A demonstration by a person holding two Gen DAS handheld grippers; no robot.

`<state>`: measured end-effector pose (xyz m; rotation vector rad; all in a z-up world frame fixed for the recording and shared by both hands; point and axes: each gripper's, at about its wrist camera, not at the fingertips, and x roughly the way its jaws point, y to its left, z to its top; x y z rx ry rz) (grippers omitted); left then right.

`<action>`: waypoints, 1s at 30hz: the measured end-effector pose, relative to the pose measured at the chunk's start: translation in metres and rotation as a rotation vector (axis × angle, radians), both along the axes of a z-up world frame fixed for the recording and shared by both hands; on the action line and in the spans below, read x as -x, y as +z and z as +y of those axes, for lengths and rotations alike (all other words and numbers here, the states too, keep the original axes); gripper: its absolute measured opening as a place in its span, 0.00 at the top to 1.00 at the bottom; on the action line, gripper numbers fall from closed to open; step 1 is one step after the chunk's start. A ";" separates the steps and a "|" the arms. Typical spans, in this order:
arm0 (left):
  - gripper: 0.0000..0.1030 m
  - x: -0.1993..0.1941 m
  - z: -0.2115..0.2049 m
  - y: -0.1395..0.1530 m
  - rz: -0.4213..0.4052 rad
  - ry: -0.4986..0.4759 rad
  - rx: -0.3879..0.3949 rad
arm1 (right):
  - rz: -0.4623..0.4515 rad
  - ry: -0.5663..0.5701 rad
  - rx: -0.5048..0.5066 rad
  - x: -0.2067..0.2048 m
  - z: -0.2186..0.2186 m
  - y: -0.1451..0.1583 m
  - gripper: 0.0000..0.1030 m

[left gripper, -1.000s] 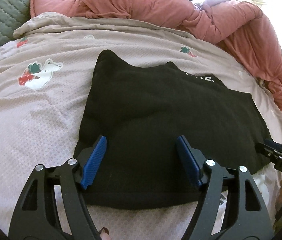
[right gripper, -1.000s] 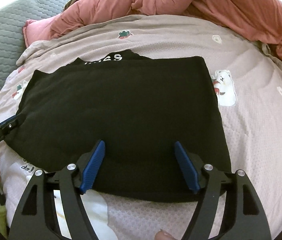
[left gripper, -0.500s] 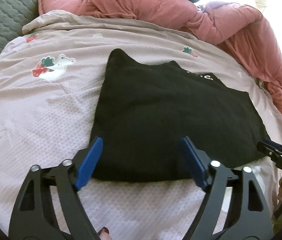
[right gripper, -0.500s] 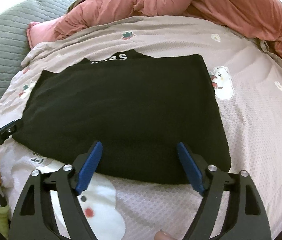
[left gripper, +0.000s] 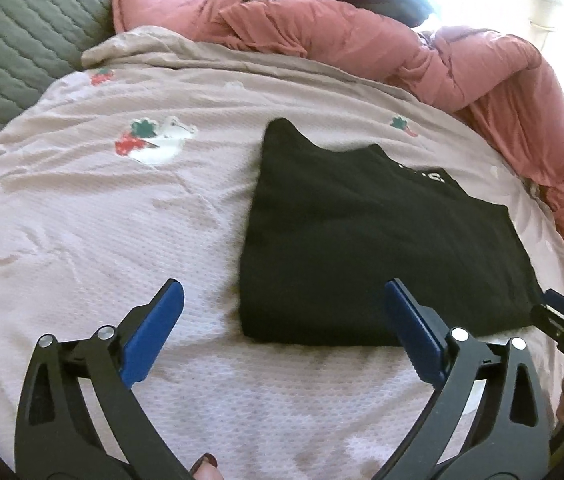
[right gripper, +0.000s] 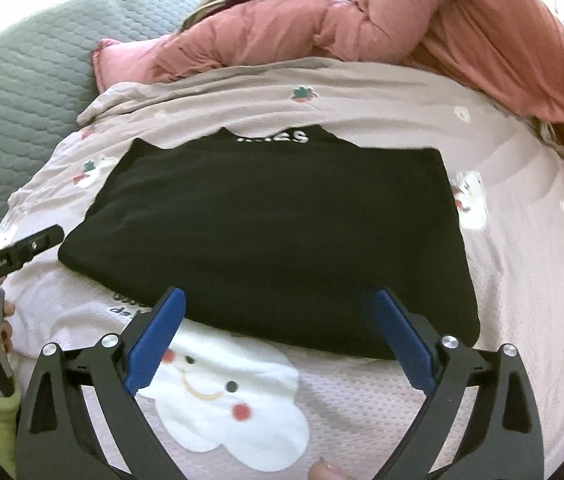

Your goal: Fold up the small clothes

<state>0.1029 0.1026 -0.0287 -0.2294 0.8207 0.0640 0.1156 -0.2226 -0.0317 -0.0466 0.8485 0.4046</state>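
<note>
Your left gripper (left gripper: 282, 332) and right gripper (right gripper: 274, 330) are hanging spread and empty, having backed off the black garment (right gripper: 274, 232), which is lying folded on the bedsheet (left gripper: 82, 220); this fold looks finished.

A pale printed bedsheet (left gripper: 102, 220) is filling the frame's centre, a pink duvet (left gripper: 362, 36) bunching along the top, grey quilting (left gripper: 22, 40) upper left, daylight glaring upper right.
</note>
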 end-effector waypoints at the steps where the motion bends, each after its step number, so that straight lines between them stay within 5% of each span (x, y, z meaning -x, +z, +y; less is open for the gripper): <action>1: 0.09 0.001 0.002 0.001 -0.002 0.007 -0.004 | -0.003 0.007 0.002 0.001 0.003 0.001 0.08; 17: 0.09 0.000 0.026 0.007 -0.024 0.077 -0.048 | -0.032 0.183 0.044 0.014 0.080 0.001 0.07; 30: 0.09 -0.017 0.072 0.005 -0.010 0.190 -0.015 | -0.126 0.352 0.226 0.020 0.163 -0.022 0.07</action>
